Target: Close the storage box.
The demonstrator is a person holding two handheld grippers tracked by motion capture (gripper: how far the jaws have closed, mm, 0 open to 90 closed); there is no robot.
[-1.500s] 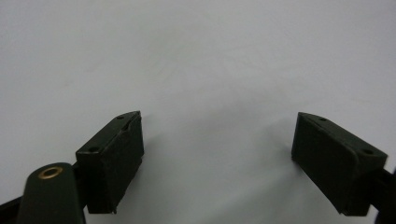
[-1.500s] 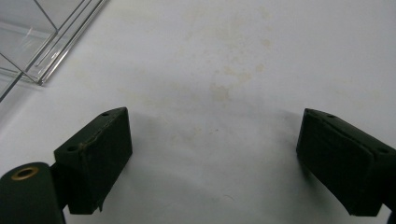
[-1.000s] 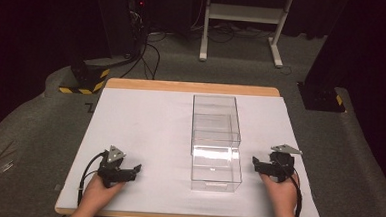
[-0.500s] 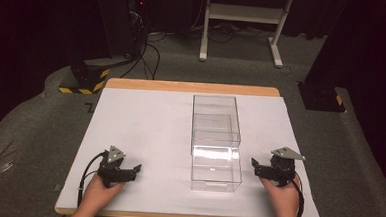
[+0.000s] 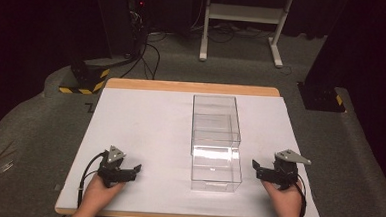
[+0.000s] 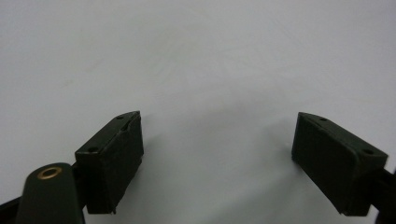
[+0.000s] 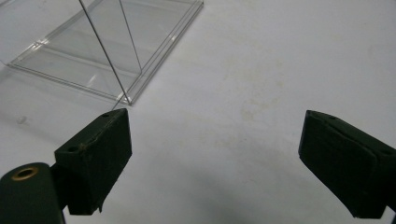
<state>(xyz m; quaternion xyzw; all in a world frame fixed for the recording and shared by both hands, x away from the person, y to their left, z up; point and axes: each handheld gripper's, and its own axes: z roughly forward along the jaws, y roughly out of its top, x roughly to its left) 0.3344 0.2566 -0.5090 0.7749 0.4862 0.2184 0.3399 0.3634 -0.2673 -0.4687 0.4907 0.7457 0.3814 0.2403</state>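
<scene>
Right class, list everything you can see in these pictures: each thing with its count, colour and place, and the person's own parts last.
Clear box: one, transparent, right of centre on the table, between the grippers.
Table: one, white top with wooden edge, centre.
White stand: one, on the floor behind the table.
Yellow-black striped base: one, floor, far left of table.
Left gripper: one, black, near left, jaws open.
Right gripper: one, black, near right beside the box, jaws open.
Hands: two, left hand, right hand, bottom edge.
</scene>
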